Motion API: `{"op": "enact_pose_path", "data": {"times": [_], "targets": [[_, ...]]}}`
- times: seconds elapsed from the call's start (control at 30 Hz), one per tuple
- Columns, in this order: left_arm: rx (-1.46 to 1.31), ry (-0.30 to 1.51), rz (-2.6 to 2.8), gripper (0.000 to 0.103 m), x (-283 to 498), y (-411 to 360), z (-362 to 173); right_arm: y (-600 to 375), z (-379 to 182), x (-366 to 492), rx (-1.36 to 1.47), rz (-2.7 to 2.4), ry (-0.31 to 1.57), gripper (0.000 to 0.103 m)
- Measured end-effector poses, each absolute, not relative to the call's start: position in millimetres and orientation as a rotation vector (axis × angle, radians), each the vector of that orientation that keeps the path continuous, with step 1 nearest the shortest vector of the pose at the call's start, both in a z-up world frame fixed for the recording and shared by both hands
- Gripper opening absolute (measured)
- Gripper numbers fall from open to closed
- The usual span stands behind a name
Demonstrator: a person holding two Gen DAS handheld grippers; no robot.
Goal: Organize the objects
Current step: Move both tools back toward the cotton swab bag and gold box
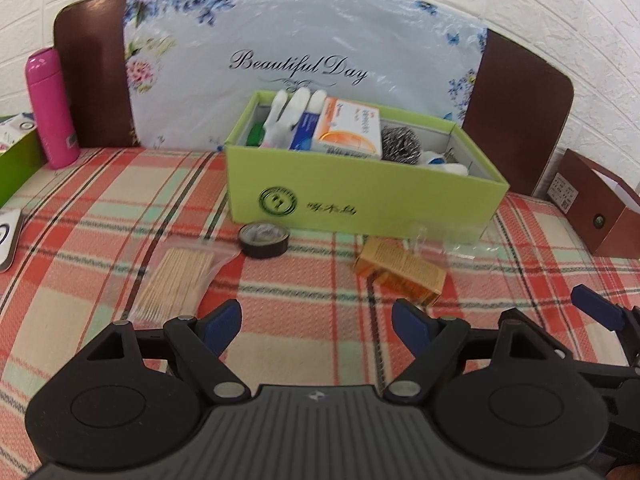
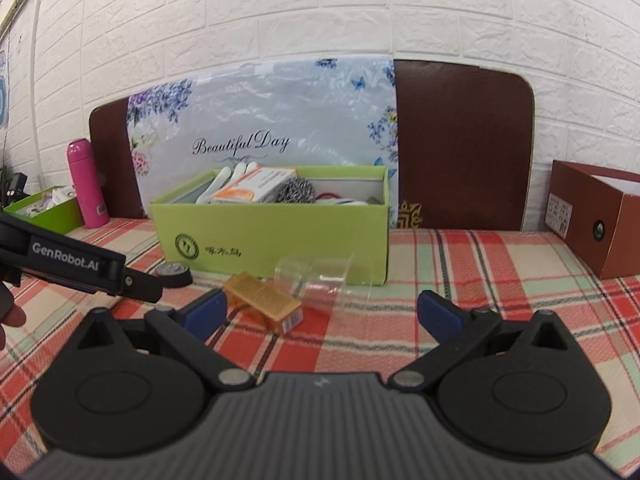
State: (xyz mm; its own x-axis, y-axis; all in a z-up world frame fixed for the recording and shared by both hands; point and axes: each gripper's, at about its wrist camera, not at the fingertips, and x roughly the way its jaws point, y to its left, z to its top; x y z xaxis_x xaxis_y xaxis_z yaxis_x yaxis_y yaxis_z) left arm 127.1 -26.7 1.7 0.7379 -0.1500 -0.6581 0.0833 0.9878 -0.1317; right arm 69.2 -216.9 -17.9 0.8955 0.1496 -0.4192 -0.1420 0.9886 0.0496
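Jaws on your left gripper stand wide apart with nothing between them, hovering low over the plaid tablecloth; your right gripper is spread just as wide and also holds nothing. Ahead of you sits the green box, already holding a white glove, an orange-and-white carton and a steel scrubber. Four things lie loose on the cloth in front of it: a bag of toothpicks just beyond your left fingers, a roll of black tape near the box's front wall, an amber box between your two grippers, and a clear plastic cup on its side just beside the amber box. A pink bottle stands upright far left.
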Motion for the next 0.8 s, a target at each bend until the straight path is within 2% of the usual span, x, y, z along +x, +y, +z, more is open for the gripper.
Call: {"op": "enact_pose_path", "data": {"times": [0.37,0.57,0.8], "targets": [[-0.166,0.760,-0.054,0.085,113.6,20.6,-29.3,-197.0,-38.4,80.6,-0.003,0.249,0.497,0.103],[-0.191,0.755,-0.012,0.085,109.3,40.9,-34.5,-183.7,-51.3,122.7,-0.036,0.284,0.533,0.095],[-0.222,0.747,-0.003,0.085,125.4,55.8,-39.2,-172.5,-64.0,153.6,-0.076,0.264,0.548,0.094]]}}
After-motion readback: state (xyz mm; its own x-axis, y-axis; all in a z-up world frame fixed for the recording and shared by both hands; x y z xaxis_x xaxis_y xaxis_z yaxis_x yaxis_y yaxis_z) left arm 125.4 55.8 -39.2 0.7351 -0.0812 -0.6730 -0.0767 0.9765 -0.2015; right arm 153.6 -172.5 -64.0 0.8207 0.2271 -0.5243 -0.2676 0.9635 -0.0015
